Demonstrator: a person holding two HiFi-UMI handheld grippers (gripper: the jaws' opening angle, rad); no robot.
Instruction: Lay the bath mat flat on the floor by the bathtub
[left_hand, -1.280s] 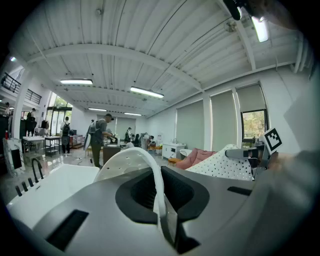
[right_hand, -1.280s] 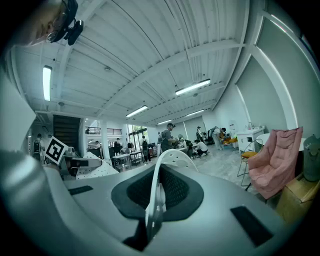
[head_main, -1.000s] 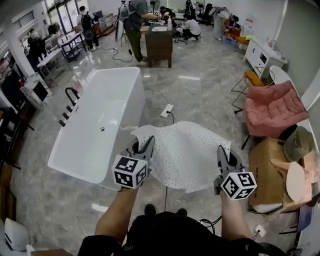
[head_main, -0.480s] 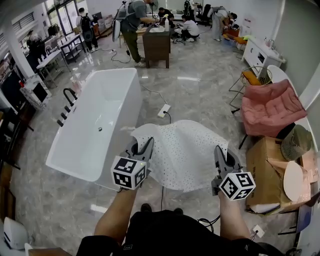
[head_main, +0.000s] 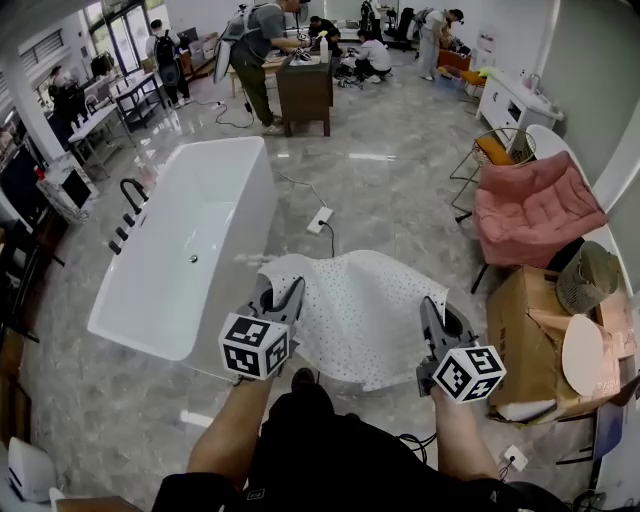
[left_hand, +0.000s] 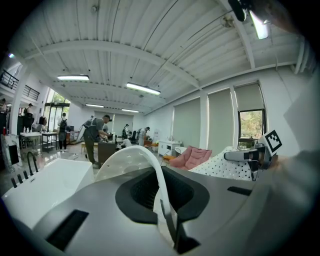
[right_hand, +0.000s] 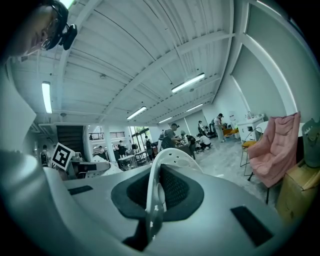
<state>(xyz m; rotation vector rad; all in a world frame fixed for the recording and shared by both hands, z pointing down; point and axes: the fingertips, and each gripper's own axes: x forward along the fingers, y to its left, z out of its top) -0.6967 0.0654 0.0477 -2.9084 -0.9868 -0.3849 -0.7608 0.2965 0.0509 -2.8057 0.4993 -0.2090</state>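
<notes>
White bath mat (head_main: 360, 310), near edge pinched by left gripper (head_main: 296, 289) and right gripper (head_main: 428, 306) fingers, hangs beside bathtub (head_main: 190, 250).

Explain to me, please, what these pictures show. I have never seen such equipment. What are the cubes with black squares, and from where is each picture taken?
There is no robot: a person holds a two-jaw gripper in each hand, and the marker cubes are parts of those grippers. The head view comes from a camera on the person's head, looking down. It shows the left gripper and the right gripper, each shut on a near corner of the white bath mat dotted with small holes. The mat sags between them over the grey marble floor, beside the white rectangular bathtub; it is not yet laid flat. The other two pictures come from a camera riding on each gripper, looking along its jaws; the mat's edge curls up out of the closed jaws.
</notes>
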